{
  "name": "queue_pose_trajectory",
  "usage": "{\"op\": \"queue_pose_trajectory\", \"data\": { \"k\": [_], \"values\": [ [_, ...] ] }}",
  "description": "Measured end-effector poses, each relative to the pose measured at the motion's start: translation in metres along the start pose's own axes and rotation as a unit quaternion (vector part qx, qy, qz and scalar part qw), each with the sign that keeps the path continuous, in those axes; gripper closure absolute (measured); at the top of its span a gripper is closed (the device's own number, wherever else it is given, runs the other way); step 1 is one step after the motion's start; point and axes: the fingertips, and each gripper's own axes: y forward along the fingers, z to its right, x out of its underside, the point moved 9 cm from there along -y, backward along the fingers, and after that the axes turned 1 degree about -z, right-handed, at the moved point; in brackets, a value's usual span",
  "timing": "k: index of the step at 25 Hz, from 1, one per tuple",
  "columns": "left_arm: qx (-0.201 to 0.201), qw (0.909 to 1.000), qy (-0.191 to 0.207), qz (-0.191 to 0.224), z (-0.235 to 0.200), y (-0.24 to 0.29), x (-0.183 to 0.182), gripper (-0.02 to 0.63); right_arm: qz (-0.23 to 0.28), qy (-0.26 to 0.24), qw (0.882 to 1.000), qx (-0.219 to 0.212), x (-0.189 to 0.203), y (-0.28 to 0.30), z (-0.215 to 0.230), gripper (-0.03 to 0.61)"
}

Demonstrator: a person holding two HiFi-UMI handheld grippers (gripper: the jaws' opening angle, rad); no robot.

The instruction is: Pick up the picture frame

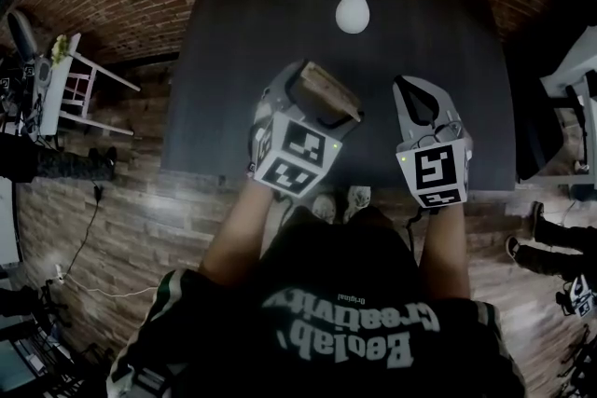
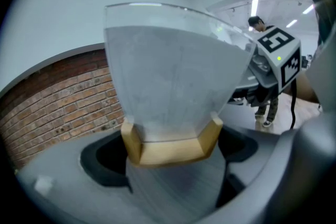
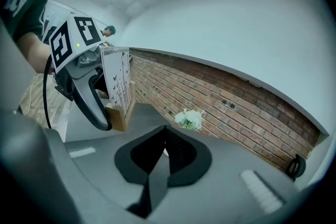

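Left gripper [image 2: 170,153]: fingers [image 2: 102,161] clenched on the picture frame's wooden base, 1 on each side.
Picture frame [image 2: 168,81]: held in the left fingers, its clear pane rising away from them; in the head view it sits over the near half of the counter [image 1: 215,61]. Whether it touches the surface cannot be told.
Right gripper [image 3: 164,139]: fingers pressed together, grasping nothing, just beside the left gripper and apart from the frame.
Vase of white flowers [image 1: 353,6]: upright at the counter's far edge, well apart from both grippers.
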Motion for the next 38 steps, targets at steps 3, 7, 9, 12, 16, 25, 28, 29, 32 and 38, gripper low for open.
{"op": "queue_pose_trajectory", "data": {
  "k": [3,7,9,12,16,25,28,29,32,38],
  "values": [
    [0.004,1.0,0.0,0.007,0.002,-0.007,0.001,0.084,0.0,-0.002,1.0,0.004,-0.002,-0.003,-0.007,0.572],
    [0.009,0.9999,0.002,0.01,0.005,-0.011,0.001,0.084,0.004,-0.006,1.0,0.005,-0.006,-0.006,-0.014,0.572],
    [0.01,0.9999,0.004,0.011,0.005,-0.01,-0.001,0.084,0.004,-0.009,1.0,0.006,-0.007,-0.006,-0.013,0.572],
    [0.009,0.9999,0.004,0.012,0.005,-0.007,-0.001,0.084,0.002,-0.014,1.0,0.008,-0.006,-0.006,-0.011,0.572],
    [0.007,0.9999,0.004,0.009,0.007,-0.008,0.001,0.084,0.003,-0.014,1.0,0.009,-0.006,-0.008,-0.012,0.572],
    [0.007,0.9999,0.009,0.006,0.01,-0.007,0.002,0.084,-0.009,-0.019,1.0,0.012,-0.003,-0.005,-0.013,0.572],
    [0.006,0.9999,0.008,0.005,0.009,-0.007,0.002,0.084,-0.009,-0.019,1.0,0.011,-0.003,-0.006,-0.012,0.572],
    [0.006,0.9999,0.008,0.004,0.01,-0.006,0.002,0.084,-0.01,-0.018,1.0,0.01,-0.002,-0.006,-0.012,0.572],
    [0.008,0.9999,0.008,0.002,0.011,-0.006,0.004,0.084,-0.016,-0.015,1.0,0.006,0.002,-0.006,-0.014,0.572],
    [0.01,0.9999,0.007,0.002,0.015,-0.007,0.006,0.084,-0.016,-0.016,1.0,0.006,0.003,-0.009,-0.015,0.572]
  ]
}}
